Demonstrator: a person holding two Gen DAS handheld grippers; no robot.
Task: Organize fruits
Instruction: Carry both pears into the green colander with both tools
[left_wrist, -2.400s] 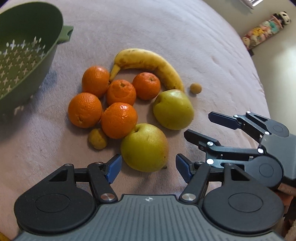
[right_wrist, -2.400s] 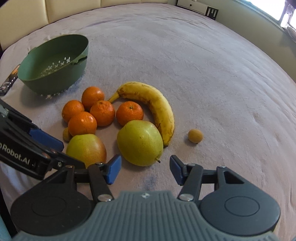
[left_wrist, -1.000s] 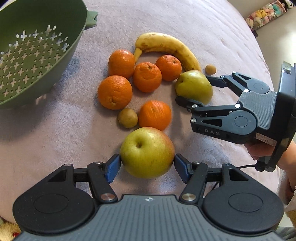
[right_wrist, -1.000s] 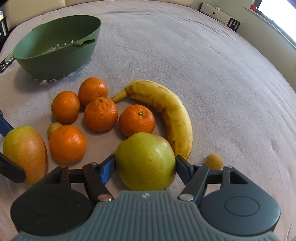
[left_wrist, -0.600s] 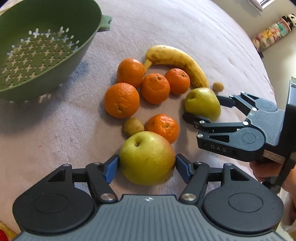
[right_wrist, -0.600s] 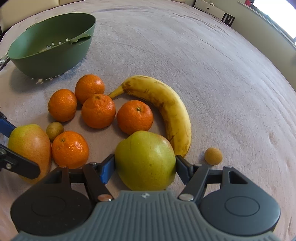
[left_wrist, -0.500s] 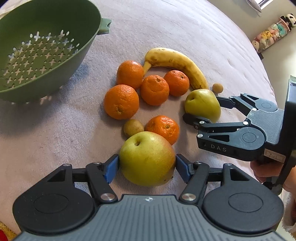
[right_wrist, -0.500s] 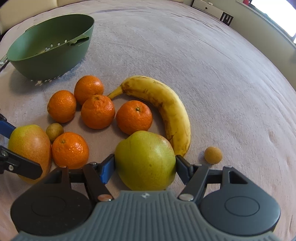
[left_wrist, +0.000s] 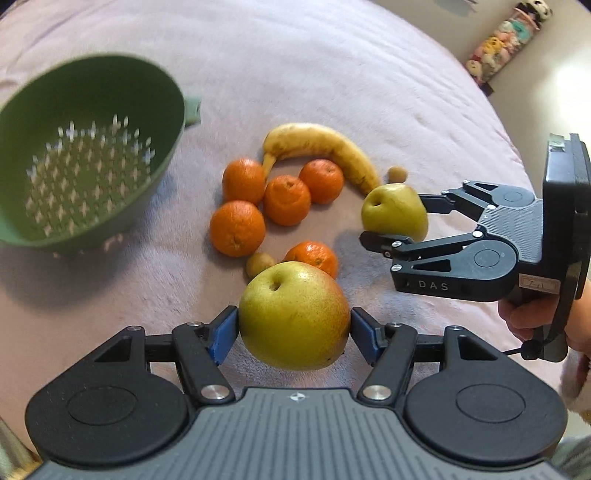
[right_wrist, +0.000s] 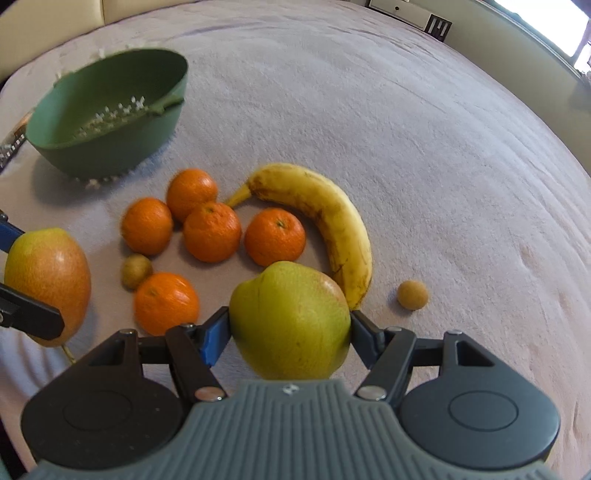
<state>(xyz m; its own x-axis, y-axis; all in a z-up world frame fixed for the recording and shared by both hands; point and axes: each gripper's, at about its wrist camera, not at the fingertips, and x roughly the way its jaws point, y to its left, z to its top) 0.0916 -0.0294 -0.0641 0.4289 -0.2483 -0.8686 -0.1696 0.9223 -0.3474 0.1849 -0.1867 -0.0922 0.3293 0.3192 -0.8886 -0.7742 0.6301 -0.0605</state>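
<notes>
The left gripper (left_wrist: 293, 328) clamps a red-blushed pear (left_wrist: 293, 315), and the right gripper (right_wrist: 290, 332) clamps a green pear (right_wrist: 290, 319). Both pears sit on the near side of the banana (right_wrist: 325, 218), which curves around the oranges (right_wrist: 212, 230). A green colander (right_wrist: 110, 110) stands beyond the banana's stem end.

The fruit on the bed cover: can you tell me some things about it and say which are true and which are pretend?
1. Each gripper holds a pear. True: the left gripper is shut on the blushed pear, the right gripper on the green pear.
2. The colander has oranges in it. False: it is empty.
3. Five oranges lie on the cover. True.
4. The banana is in the colander. False: it lies on the cover beside the oranges.
</notes>
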